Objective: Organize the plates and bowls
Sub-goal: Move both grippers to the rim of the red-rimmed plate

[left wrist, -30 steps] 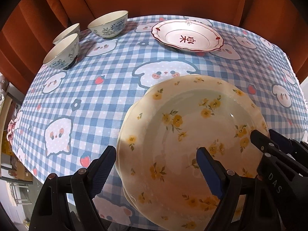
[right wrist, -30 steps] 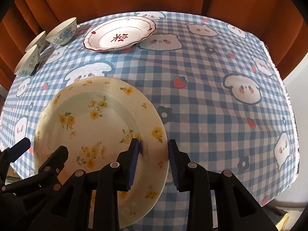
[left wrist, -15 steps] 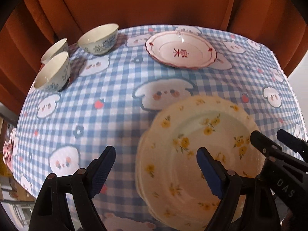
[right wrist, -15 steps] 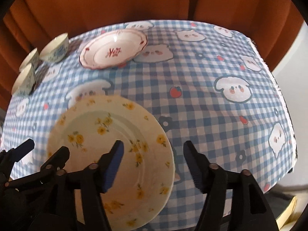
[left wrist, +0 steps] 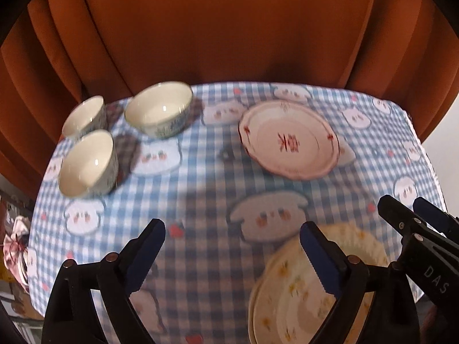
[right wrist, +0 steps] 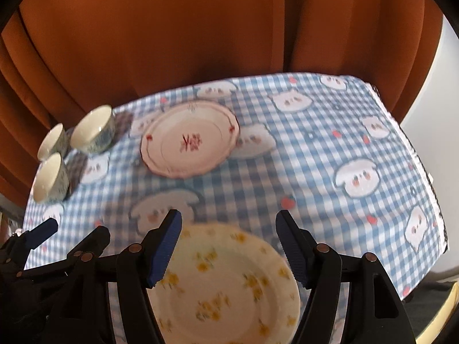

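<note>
A cream plate with yellow flowers [right wrist: 226, 283] lies at the table's near edge; in the left wrist view [left wrist: 289, 295] it seems to rest on a second plate. A white plate with red markings [left wrist: 289, 140] [right wrist: 189, 139] lies at the back. Three white bowls with blue pattern [left wrist: 159, 109] [left wrist: 89, 162] [left wrist: 83, 116] stand at the back left. My left gripper [left wrist: 232, 253] is open and empty above the cloth, left of the flowered plate. My right gripper [right wrist: 229, 248] is open and empty above that plate.
The table wears a blue checked cloth with cartoon animals [left wrist: 200, 195] [right wrist: 330, 157]. An orange curtain [left wrist: 215, 28] hangs behind it. The cloth's right edge [right wrist: 427, 172] drops off beside a pale wall.
My right gripper opened and let go of the flowered plate, which now lies on the table. Both grippers have risen and pulled back, so more of the table shows.
</note>
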